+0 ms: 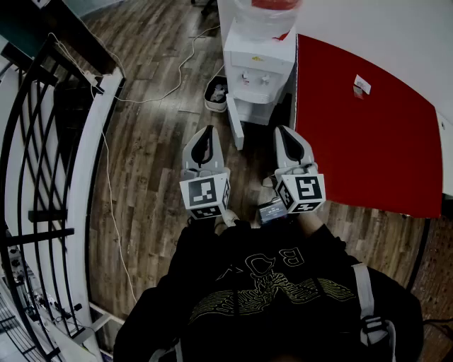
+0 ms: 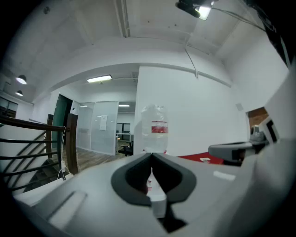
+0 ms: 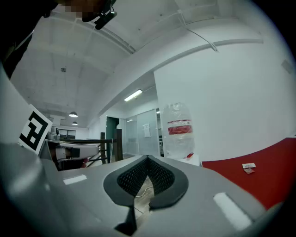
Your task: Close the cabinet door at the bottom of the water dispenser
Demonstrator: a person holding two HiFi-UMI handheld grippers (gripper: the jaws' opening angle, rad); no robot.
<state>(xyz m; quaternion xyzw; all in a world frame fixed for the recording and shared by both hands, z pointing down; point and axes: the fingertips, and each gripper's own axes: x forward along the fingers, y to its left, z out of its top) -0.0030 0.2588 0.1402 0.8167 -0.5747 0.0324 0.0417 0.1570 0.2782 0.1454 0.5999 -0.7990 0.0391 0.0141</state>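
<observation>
Dark wood plank floor (image 1: pixel 148 127). Black metal railing (image 1: pixel 28 141) on the left, with a white cable (image 1: pixel 163 88) trailing across the floor beside it. Red tabletop (image 1: pixel 361 134) on the right, against a plain white wall (image 2: pixel 203 115). Glass partition (image 2: pixel 99 127) and green door (image 2: pixel 59 115) at the far end. Strip light (image 2: pixel 99 79) on the white ceiling.

bottle (image 1: pixel 272 18) on water dispenser (image 1: pixel 256 67) | table (image 1: pixel 368 127) right of dispenser | railing (image 1: pixel 35 162) at left
</observation>
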